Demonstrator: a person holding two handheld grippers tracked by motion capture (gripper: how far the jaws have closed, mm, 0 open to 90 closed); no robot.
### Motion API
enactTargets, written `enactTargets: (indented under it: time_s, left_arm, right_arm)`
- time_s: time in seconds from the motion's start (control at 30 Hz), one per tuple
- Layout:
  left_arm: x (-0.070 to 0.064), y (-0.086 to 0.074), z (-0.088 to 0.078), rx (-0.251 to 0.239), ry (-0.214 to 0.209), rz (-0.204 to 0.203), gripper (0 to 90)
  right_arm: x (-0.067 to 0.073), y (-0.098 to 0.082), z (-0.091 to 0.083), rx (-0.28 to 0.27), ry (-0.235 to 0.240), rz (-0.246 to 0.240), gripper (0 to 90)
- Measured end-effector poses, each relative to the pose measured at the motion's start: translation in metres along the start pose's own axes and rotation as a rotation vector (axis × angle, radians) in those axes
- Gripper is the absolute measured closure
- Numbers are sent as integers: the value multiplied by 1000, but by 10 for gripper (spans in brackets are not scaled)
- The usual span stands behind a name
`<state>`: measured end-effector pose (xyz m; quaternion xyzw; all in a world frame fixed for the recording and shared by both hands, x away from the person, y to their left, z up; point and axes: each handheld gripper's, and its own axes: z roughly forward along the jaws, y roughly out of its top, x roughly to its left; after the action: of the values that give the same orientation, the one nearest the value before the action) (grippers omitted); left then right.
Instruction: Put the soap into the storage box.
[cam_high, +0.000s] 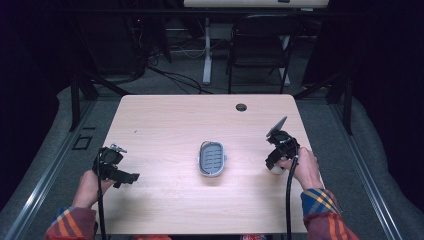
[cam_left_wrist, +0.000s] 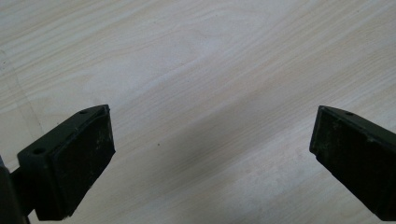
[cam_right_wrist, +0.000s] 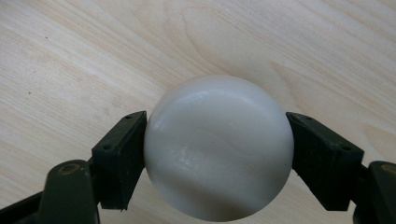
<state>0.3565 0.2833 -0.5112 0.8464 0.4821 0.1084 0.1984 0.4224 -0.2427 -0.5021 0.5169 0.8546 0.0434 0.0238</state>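
Light wood table (cam_high: 165, 120) with a small grey slotted dish (cam_high: 212, 158) sitting in the middle, well apart from both grippers. Right gripper (cam_right_wrist: 217, 140) is clamped on a smooth white rounded soap-like lump (cam_right_wrist: 218, 147), one jaw pressing each side. Left gripper (cam_left_wrist: 212, 149) has its jaws spread wide over bare wood, holding nothing.

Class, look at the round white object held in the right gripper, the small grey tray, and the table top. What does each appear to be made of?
White ball: smooth, faintly glossy, soft highlights; perhaps soap or plastic, can't tell which.
Grey tray: matte, slotted floor, probably moulded plastic.
Table top: pale wood grain, flat satin finish, likely laminate or veneer.
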Motion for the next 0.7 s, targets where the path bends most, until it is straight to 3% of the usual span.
enactTargets:
  time_s: [0.03,0.1,0.4,0.43,0.7]
  left_arm:
    - [0,0,0,0,0,0,0]
    - [0,0,0,0,0,0,0]
    - [0,0,0,0,0,0,0]
    - [0,0,0,0,0,-2,0]
    - [0,0,0,0,1,-1,0]
  right_arm:
    - [3,0,2,-26,6,18,234]
    - [5,2,2,-26,13,11,234]
    - [16,9,1,-22,19,-17,234]
    - [18,12,-1,1,11,-44,234]
    - [30,18,-2,-40,20,-49,234]
